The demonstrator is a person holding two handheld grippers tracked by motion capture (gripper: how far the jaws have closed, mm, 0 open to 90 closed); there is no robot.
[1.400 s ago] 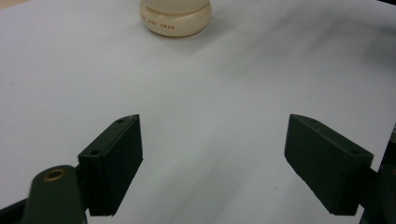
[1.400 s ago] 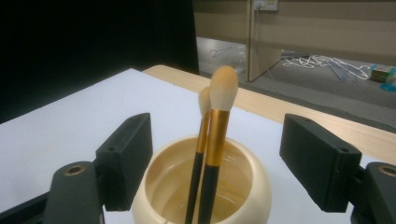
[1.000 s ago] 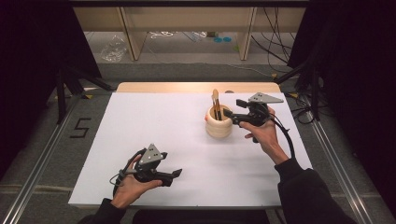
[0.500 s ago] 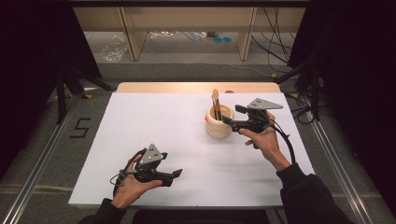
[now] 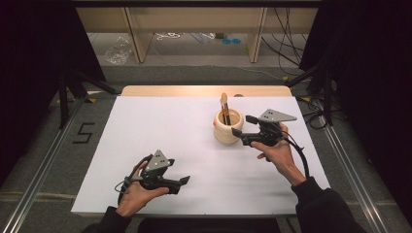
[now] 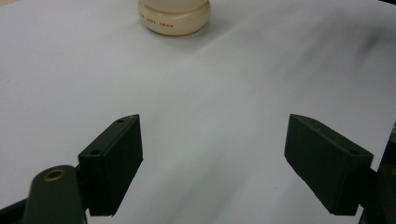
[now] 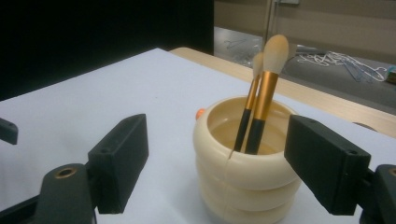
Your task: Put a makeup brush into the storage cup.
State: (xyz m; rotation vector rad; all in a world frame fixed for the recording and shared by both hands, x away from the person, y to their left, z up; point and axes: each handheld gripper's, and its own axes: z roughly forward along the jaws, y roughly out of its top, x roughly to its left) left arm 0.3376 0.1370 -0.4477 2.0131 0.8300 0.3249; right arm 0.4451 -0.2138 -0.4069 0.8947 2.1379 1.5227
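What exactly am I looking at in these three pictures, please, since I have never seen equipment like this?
A person sits at a table covered with a white sheet and holds a hand-operated two-jaw gripper in each hand. The high view looks down from above; the other two come from cameras riding on each gripper. On the sheet stands a cream ribbed cup holding two makeup brushes. The left gripper is open over bare sheet, near the person. The right gripper is open beside the cup, its jaws either side of it in its own view. Nothing is held.
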